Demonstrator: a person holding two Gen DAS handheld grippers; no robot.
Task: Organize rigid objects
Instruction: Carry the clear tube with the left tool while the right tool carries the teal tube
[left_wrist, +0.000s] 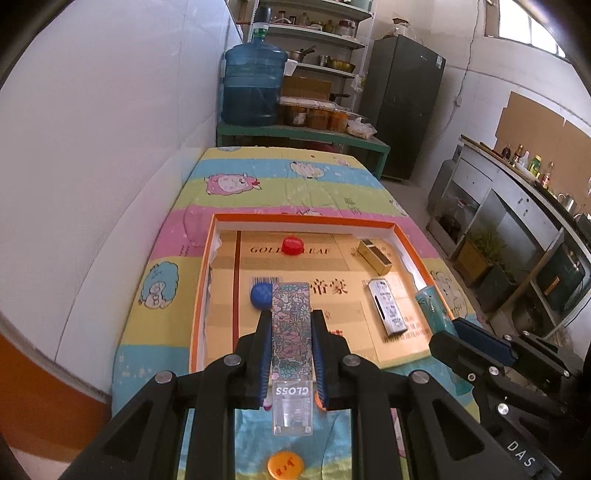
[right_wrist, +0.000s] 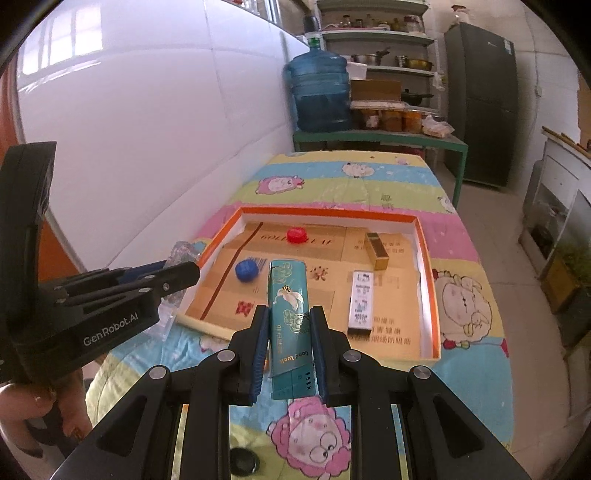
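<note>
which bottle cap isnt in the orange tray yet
The orange cap, lying on the cartoon cloth near the camera. The red cap and blue cap both sit inside the tray.

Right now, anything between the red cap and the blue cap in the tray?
Nothing. Between the red cap and blue cap there is only the printed cardboard lining of the orange tray; the right wrist view shows it clearest.

Tray (right_wrist: 430, 266) on tablecloth (right_wrist: 369, 184); two caps (right_wrist: 246, 270) left inside, two boxes (right_wrist: 361, 300) right.
</note>
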